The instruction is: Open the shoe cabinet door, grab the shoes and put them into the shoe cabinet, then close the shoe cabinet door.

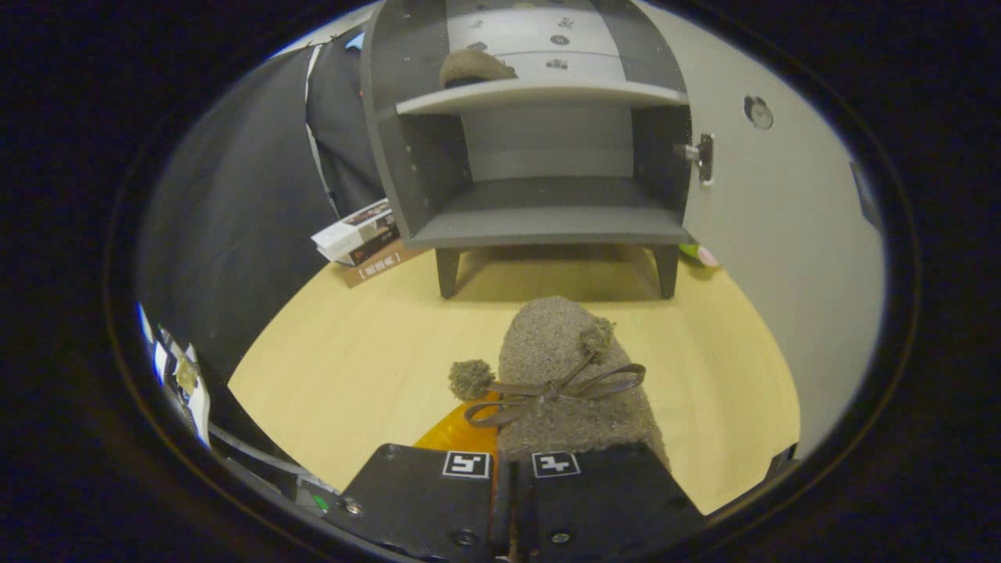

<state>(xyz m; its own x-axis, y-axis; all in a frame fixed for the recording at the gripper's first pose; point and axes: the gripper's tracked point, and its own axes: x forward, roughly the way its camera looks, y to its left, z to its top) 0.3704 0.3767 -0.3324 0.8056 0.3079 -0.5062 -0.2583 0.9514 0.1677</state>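
The shoe cabinet stands open on the far side of the wooden table, its door swung wide to the right, with a knob and a hinge showing on it. One fuzzy brown shoe already sits on the upper shelf, toward its left end; the lower shelf is bare. A stack of books lies beside the cabinet's left leg. Nearer, a second fuzzy shoe with a ribbon bow and pompoms juts forward from the gripper, toe pointing at the cabinet. The fingers are drawn nearly together, pinching the shoe's rear edge between them.
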